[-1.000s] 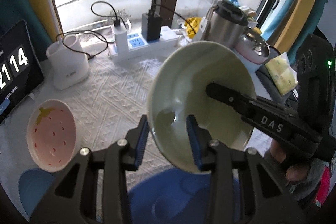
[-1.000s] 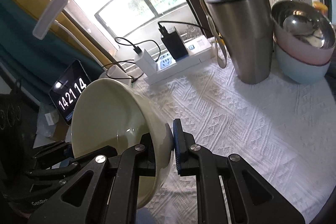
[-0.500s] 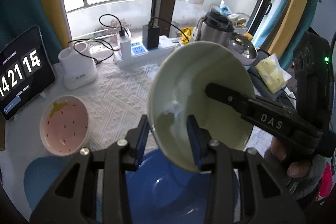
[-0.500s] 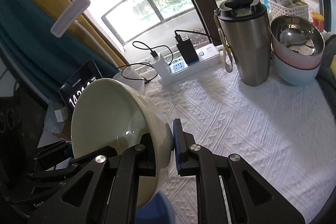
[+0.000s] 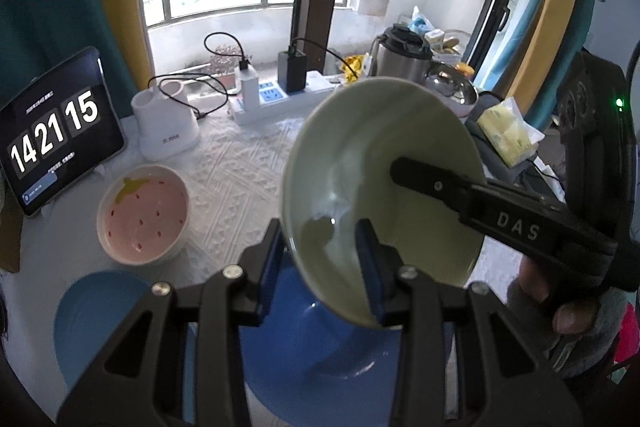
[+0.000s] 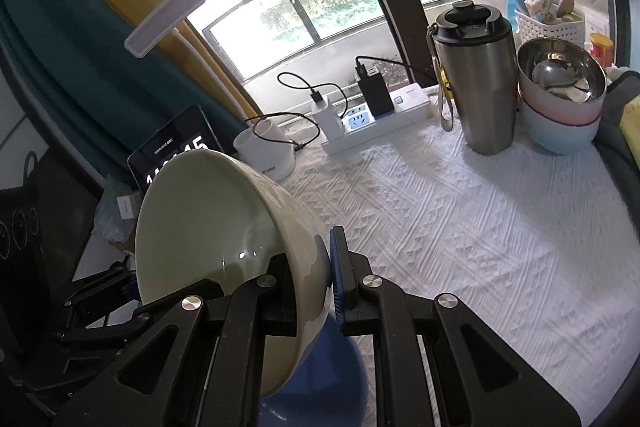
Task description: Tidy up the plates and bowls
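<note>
A pale green bowl (image 5: 380,147) hangs tilted on its side above the table, held from two sides. My left gripper (image 5: 322,259) is shut on its lower wall, one blue pad outside and one inside. My right gripper (image 6: 314,263) is shut on the rim of the bowl (image 6: 208,211); its inner finger (image 5: 440,187) reaches across the bowl's hollow. Below the bowl lies a dark blue plate (image 5: 320,355), with a lighter blue plate (image 5: 92,315) to its left. A pink strawberry-pattern bowl (image 5: 144,215) stands on the white cloth further left.
A tablet clock (image 5: 52,135), a white holder (image 5: 168,123) and a power strip (image 5: 280,99) with chargers line the far edge. A steel tumbler (image 6: 476,87) and stacked bowls (image 6: 560,107) stand at the back right, beside a tissue pack (image 5: 508,135). White cloth (image 6: 480,235) covers the table.
Both grippers have risen and drawn back together with the green bowl held the same way. More of the table and the dark blue plate beneath has come into view.
</note>
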